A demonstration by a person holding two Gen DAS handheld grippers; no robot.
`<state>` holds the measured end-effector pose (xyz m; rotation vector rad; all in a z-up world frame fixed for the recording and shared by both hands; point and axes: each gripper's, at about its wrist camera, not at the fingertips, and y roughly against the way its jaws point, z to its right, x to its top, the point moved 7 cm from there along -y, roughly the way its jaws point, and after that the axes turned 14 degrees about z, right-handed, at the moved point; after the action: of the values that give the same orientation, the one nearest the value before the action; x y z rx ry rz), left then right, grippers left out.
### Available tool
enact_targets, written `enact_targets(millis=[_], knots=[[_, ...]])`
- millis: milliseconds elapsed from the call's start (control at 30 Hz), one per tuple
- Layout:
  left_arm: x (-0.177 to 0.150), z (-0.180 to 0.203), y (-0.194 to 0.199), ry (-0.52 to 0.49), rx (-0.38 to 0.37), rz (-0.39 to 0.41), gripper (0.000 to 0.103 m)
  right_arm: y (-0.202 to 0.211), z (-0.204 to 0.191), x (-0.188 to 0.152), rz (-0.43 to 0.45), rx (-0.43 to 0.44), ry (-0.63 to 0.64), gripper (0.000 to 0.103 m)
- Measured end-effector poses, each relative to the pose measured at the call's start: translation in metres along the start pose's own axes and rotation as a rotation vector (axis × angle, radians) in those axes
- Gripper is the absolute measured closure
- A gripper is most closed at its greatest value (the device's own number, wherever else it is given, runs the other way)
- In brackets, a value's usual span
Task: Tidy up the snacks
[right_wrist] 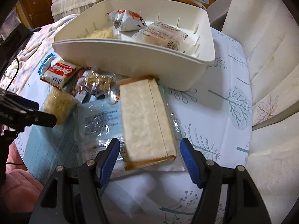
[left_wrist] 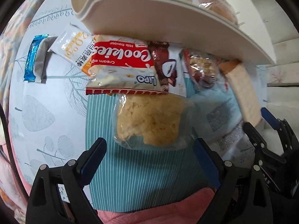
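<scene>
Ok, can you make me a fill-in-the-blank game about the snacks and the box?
1. The cookies packet lies on the table, outside the white ____.
2. The word printed big on the red packet is ____.
3. The right gripper has the long pale snack bar between its ____ fingers.
4. The left gripper is open above a crumbly yellow cake in a ____ wrapper.

Missing words: box; Cookies; blue; clear

We held both grippers pointing steeply down, close above the white bin's (right_wrist: 130,59) near wall. Our left gripper (left_wrist: 149,158) stood with its jaws wide apart, nothing between its pads. Our right gripper (right_wrist: 150,158), just beside it, had its jaws parted, touching nothing.
</scene>
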<state>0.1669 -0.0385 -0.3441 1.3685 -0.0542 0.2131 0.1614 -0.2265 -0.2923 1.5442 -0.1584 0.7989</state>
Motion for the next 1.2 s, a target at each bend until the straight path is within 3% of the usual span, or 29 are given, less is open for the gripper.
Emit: enact_targets(millis=[433,533,633,700,767,1000,1200], knots=[[-0.001,-0.002,-0.032,0.07,0.019,-0.072,0.01,-0.016,-0.006,-0.006,-0.032,0.036,0.024,0.036],[0.0,-0.002,-0.033,0.061,0.029,-0.068,0.011,-0.016,-0.007,-0.007,-0.035,0.039,0.027,0.042],[-0.002,-0.001,-0.034,0.059,0.047,-0.07,0.016,-0.016,-0.006,-0.006,-0.041,0.037,0.023,0.045],[-0.002,-0.001,-0.032,0.048,0.074,-0.074,0.03,-0.015,-0.007,-0.006,-0.046,0.032,0.026,0.045],[-0.001,-0.004,-0.03,0.026,0.091,-0.08,0.036,-0.015,-0.008,-0.006,-0.056,0.029,0.029,0.046],[0.008,-0.025,-0.017,0.071,0.03,-0.106,0.056,-0.007,-0.021,-0.006,-0.081,0.049,0.026,0.046],[0.002,-0.039,-0.006,0.055,0.015,-0.141,0.059,0.011,-0.042,0.004,-0.048,0.118,-0.01,0.047]])
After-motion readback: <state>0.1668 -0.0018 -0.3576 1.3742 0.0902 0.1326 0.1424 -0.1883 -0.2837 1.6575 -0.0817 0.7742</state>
